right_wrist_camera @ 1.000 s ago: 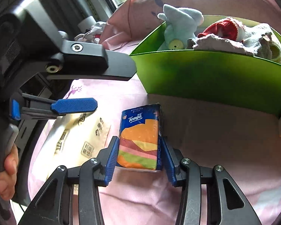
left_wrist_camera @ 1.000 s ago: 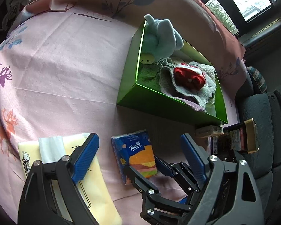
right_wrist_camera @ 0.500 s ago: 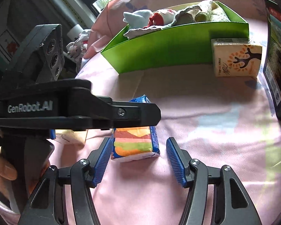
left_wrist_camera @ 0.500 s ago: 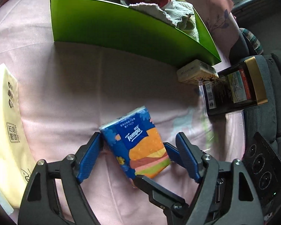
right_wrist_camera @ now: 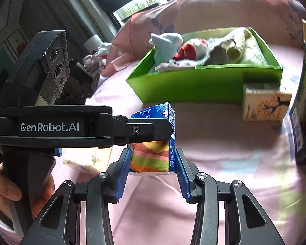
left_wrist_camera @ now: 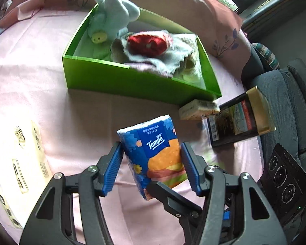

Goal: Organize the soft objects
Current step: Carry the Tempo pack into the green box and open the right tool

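1. Carrying the blue tissue pack [left_wrist_camera: 155, 153] is the step in hand: both grippers clamp it, lifted just clear of the pink bed sheet [left_wrist_camera: 26, 77].
2. Left gripper [left_wrist_camera: 152, 163]: jaws about half open, just been closing, pads pressed on the pack's two long sides.
3. Right gripper [right_wrist_camera: 152, 169]: jaws likewise narrowed in the last moment, pads squeezing the pack's lower end from the other side.
4. Ahead of both grippers and slightly up sits the green box [left_wrist_camera: 132, 85], already holding a pale blue plush toy [left_wrist_camera: 114, 20], a red toy and cloths.
5. Next, by my judgement: travel forward over the near wall, lower into the free corner, and release both grips together so the soft pack does not twist.
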`<state>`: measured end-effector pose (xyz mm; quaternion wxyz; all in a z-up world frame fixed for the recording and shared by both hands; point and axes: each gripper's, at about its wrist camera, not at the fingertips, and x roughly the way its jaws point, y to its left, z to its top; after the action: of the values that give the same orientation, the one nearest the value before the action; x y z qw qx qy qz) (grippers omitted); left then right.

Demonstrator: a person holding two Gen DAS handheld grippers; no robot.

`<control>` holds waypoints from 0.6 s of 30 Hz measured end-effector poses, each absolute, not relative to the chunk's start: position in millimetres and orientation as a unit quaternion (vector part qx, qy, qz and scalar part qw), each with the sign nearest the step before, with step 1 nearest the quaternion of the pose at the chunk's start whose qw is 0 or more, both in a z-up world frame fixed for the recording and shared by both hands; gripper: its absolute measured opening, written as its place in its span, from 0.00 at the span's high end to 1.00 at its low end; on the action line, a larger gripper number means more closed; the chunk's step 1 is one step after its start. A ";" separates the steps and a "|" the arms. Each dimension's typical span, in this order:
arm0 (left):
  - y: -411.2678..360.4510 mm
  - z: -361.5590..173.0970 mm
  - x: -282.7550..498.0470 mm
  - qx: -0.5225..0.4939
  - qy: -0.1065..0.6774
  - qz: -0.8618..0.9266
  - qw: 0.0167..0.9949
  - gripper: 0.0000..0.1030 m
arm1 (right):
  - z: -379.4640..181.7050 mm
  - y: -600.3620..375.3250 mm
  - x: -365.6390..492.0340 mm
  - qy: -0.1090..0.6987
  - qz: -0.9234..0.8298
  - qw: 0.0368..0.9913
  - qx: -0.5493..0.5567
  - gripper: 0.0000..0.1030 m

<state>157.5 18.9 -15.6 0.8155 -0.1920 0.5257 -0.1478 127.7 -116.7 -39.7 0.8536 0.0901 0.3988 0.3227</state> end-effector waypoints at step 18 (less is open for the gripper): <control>67.0 -2.2 285.4 -0.221 0.480 -0.085 0.845 0.22 | -1.3 -77.2 241.2 0.344 0.268 0.899 0.041 0.56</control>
<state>285.4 67.0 -2.2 0.8448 -0.2213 0.4797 -0.0848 241.2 -77.2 -1.3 0.8991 0.0405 0.3439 0.2677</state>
